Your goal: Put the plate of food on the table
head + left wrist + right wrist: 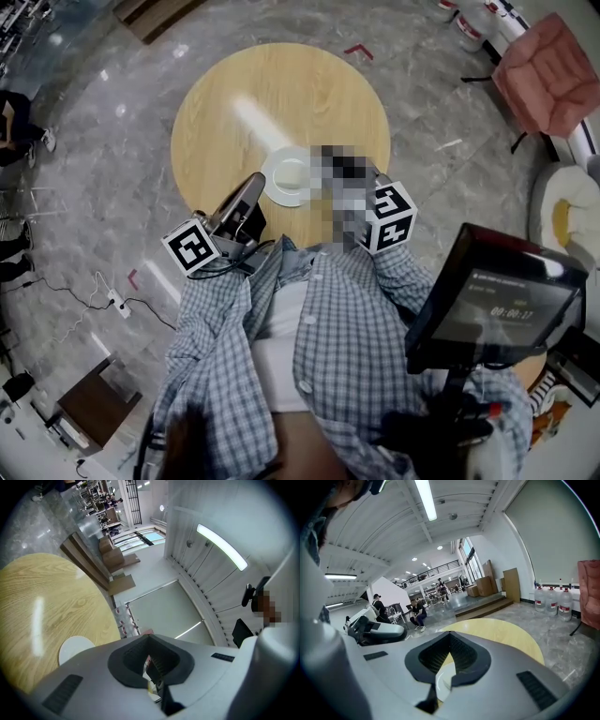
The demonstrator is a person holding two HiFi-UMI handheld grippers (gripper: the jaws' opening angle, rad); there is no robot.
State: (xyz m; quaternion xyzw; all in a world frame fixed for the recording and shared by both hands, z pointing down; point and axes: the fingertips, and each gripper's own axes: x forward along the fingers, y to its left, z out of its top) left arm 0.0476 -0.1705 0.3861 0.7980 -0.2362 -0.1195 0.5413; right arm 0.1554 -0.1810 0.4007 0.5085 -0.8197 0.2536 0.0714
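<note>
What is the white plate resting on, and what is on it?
The plate rests on the round wooden table. Its visible face shows only a pale centre. The right claw, shut on its rim, and a mosaic patch cover its right side.

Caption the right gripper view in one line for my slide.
Right gripper, jaws shut, points over a white plate at the edge of a round wooden table; bright hall beyond.

There is one tabletop [234, 103] and one plate [289, 175]. There are two claws [149, 667] [443, 665] and three water jugs [539, 602] [553, 603] [566, 604].
</note>
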